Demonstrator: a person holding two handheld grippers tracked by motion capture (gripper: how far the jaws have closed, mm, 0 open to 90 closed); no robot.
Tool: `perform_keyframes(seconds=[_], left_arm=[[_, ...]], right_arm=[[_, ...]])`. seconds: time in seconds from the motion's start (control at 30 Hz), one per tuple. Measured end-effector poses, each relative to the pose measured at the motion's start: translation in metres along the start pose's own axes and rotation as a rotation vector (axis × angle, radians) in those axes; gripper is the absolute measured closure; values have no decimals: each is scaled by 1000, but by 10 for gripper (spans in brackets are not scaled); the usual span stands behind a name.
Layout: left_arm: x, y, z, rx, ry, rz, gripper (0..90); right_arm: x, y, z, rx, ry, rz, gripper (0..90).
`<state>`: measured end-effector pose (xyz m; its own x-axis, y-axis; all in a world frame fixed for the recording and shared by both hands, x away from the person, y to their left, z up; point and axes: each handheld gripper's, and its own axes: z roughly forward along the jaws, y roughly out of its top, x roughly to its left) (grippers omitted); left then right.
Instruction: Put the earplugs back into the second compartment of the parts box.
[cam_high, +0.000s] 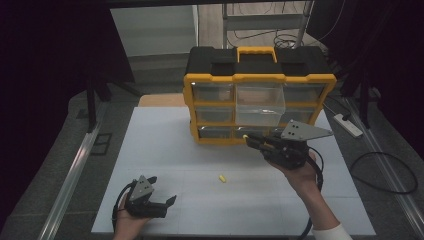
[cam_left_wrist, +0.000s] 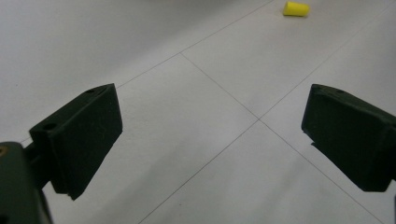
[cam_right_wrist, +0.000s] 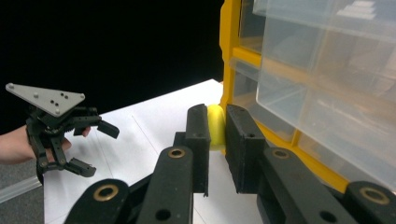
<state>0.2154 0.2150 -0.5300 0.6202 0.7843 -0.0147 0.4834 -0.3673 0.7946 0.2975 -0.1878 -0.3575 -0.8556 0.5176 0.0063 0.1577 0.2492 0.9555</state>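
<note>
The place looked like a lab or recording studio set up for data capture, not a home. A white board table (cam_high: 165, 150) stood on grey carpet, hemmed in by black curtains (cam_high: 50, 60) and metal rails (cam_high: 75, 170), with loose cables (cam_high: 385, 172) and a white power strip (cam_high: 348, 125) on the floor and an aluminium ladder or frame (cam_high: 265, 22) behind. On the table sat a black and yellow drawer organizer (cam_high: 259, 95), workshop-type storage.
</note>
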Motion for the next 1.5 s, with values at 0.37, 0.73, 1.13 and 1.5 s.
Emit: perform_keyframes(seconds=[0.37, 0.73, 1.13, 1.5], left_arm=[[0, -1, -2, -5, -2, -7, 52], [1, -1, -2, -2, -4, -4, 52], [1, -2, -2, -3, -3, -1, 53], [1, -3, -2, -3, 0, 1, 53]], right_arm=[[-2, 28, -15, -75, -12, -2, 797], [-20, 70, -19, -103, -104, -30, 797], [-56, 83, -1, -30, -256, -19, 793], [-52, 76, -10, -116, -259, 7, 401]])
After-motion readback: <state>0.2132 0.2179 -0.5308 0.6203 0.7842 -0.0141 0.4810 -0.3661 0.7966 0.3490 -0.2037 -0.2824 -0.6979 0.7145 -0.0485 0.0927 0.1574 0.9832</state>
